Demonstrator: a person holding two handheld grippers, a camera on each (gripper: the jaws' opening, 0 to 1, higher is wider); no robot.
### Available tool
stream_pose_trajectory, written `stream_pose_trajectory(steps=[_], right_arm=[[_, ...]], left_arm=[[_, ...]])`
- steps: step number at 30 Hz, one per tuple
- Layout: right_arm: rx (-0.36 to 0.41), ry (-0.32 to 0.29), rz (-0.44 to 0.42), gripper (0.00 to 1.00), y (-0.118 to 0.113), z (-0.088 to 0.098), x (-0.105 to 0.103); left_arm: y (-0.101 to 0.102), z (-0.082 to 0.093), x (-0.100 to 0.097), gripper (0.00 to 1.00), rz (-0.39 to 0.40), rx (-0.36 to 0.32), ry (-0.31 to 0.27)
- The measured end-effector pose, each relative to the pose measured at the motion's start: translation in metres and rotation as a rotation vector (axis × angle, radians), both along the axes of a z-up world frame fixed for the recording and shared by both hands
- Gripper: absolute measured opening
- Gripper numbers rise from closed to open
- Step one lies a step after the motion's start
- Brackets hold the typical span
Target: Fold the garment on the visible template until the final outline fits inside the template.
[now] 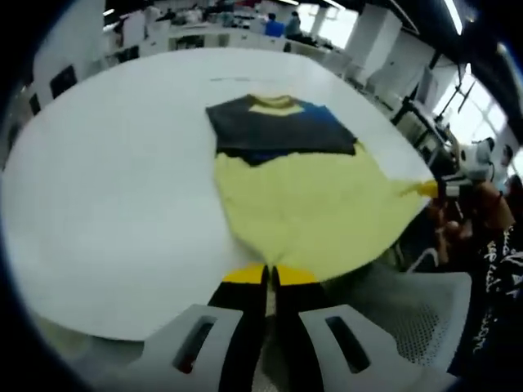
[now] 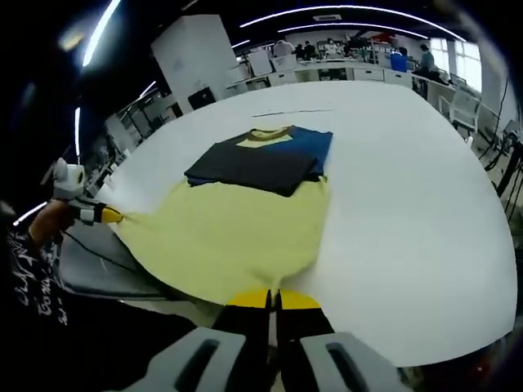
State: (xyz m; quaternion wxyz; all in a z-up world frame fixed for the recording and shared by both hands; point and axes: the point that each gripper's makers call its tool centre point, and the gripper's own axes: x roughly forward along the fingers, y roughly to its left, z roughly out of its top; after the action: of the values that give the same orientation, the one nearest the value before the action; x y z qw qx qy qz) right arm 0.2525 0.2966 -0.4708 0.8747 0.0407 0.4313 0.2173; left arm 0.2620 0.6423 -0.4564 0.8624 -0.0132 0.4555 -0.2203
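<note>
Garment: one yellow T-shirt with dark sleeves folded across its chest, lying flat on the white table, hem at the near edge. Two grippers hold that hem, the left gripper and the right gripper, each with jaws closed on a corner (no template outline is visible to me). Uneven lifting could skew the fold, or drag the shirt off the edge.

Left tool and right tool: each is showing black jaws with yellow tips on a white slotted body. The person is wearing a black sleeve with white lettering.
</note>
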Motion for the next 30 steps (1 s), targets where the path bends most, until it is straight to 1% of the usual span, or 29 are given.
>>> stream_pose_trajectory(steps=[1, 5, 8, 14, 18, 23, 24, 30], right_arm=[[-0.003, -0.019, 0.002, 0.00, -0.001, 0.006, 0.007], [-0.007, -0.056, 0.002, 0.00, -0.003, 0.019, 0.020], [-0.006, -0.090, 0.000, 0.00, -0.004, 0.030, 0.032], [-0.011, -0.134, 0.001, 0.00, -0.005, 0.044, 0.051], [0.017, -0.159, -0.015, 0.00, -0.002, 0.054, 0.065], [0.018, -0.190, -0.033, 0.00, -0.002, 0.063, 0.081], [0.020, -0.193, -0.038, 0.00, -0.002, 0.065, 0.086], [0.007, -0.243, -0.055, 0.00, -0.001, 0.079, 0.110]], left_arm=[[-0.001, 0.005, 0.003, 0.00, 0.002, -0.003, -0.009], [-0.002, 0.020, 0.013, 0.00, 0.007, -0.012, -0.043], [-0.003, 0.028, 0.020, 0.00, 0.008, -0.012, -0.063], [-0.003, 0.048, 0.042, 0.00, 0.029, -0.018, -0.126], [-0.002, 0.057, 0.058, 0.00, 0.031, 0.009, -0.167], [-0.001, 0.066, 0.077, 0.00, 0.052, -0.007, -0.202], [0.000, 0.069, 0.082, 0.00, 0.069, -0.014, -0.218], [0.000, 0.081, 0.103, 0.00, 0.084, -0.019, -0.287]])
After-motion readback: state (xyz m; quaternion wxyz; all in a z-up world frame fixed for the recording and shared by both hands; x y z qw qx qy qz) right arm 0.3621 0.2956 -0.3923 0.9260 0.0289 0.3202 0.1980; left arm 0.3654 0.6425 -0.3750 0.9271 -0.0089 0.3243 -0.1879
